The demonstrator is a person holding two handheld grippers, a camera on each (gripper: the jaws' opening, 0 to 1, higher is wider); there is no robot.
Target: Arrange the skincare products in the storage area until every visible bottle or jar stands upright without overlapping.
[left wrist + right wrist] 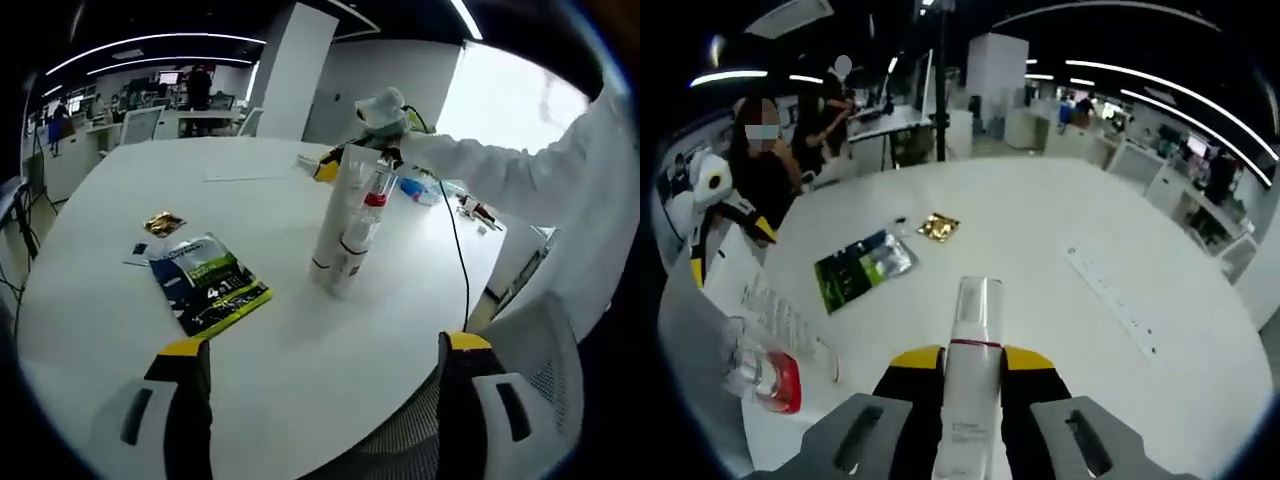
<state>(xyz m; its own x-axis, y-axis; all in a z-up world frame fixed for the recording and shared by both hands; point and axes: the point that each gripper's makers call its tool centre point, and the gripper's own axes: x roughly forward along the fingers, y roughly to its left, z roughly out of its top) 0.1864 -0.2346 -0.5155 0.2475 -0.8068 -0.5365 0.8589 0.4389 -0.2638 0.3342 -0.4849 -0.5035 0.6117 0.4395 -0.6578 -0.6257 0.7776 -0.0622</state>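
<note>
While jaws grip the tube [967, 395], a sachet [863, 266] lies beyond.

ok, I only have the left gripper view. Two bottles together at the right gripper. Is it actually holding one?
Observer: Yes. In the right gripper view, the right gripper has its jaws shut on the white tube.
Operator: And the red-banded one?
Observer: The clear bottle is outside the jaws, to their left in that view.
Operator: Any marking on the held one?
Observer: A thin red ring just under its clear cap.
</note>
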